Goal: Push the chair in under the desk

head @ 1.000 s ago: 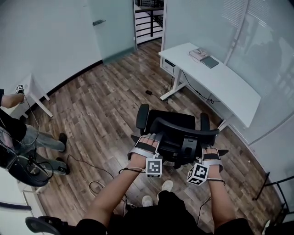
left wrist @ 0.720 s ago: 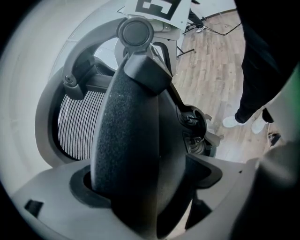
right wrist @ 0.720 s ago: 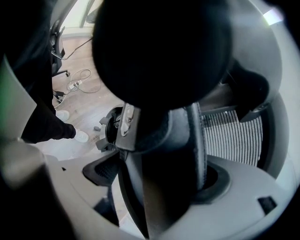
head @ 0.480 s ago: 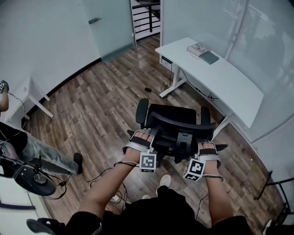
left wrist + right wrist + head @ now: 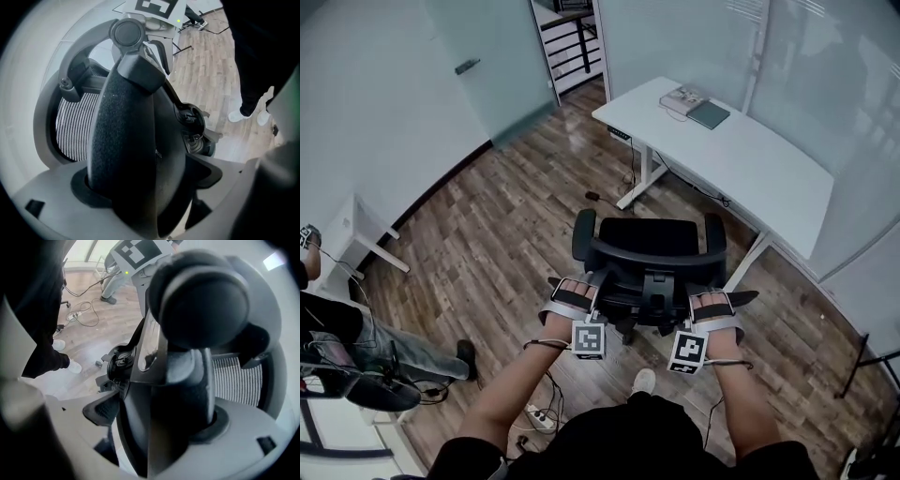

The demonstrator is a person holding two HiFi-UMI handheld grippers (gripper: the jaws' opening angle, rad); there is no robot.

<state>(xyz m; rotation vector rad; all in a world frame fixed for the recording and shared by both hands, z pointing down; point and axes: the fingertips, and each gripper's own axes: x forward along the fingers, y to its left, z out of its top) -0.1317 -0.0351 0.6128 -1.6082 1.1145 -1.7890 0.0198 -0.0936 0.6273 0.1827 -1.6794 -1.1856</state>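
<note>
Two tongs grip the chair point(image 5: 652, 239) by its back. Your left tongs point(image 5: 592, 283) are closed on the left side of the back rail, and your right tongs point(image 5: 711, 298) are closed on the right side. In each gripper view the dark padded rail fills the gap between the jaws, with the striped mesh of the backrest just beyond it.

The chair stands on the wood floor point(image 5: 516, 216) directly ahead of both tongs, its seat turned away from you toward the worktop point(image 5: 750, 169). It is close to the worktop's near edge, not under it. The armrest ahead of your right tongs is near one of the white legs.

Far past the tongs, a book point(image 5: 680, 97) and a dark notebook point(image 5: 709, 114) lie side by side at the far end of the worktop. Well off beyond your left tongs, another person point(image 5: 356, 347) is at the edge of the view.
</note>
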